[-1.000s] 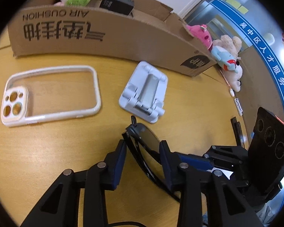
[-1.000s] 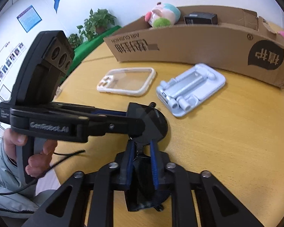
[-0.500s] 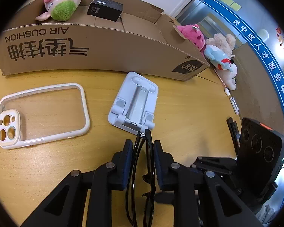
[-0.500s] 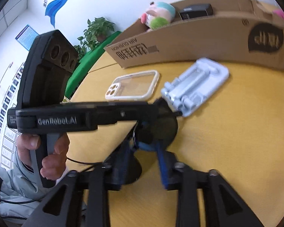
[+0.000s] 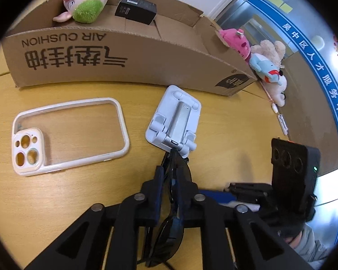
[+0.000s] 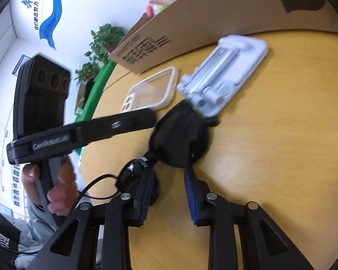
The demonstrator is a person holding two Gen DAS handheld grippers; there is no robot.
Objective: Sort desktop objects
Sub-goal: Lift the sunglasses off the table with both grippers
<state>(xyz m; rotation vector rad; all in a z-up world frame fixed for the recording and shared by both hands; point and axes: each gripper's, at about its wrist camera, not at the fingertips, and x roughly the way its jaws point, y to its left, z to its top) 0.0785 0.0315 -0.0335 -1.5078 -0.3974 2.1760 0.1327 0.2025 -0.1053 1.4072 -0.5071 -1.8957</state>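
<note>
My left gripper is shut on black sunglasses, held edge-on above the wooden table; they also show in the right wrist view. My right gripper is open just behind the sunglasses, its fingers apart on either side of the near lens. A white folding phone stand lies flat just beyond the sunglasses' tip. A clear phone case with a white rim lies to the left. A cardboard box stands behind them.
Inside the box are a pig plush and a small black box. More plush toys lie by the box's right end. The left gripper's body crosses the right wrist view.
My right gripper has opened and let go of the sunglasses. My left gripper now holds them alone and has turned them edge-on, closer to the phone stand.
</note>
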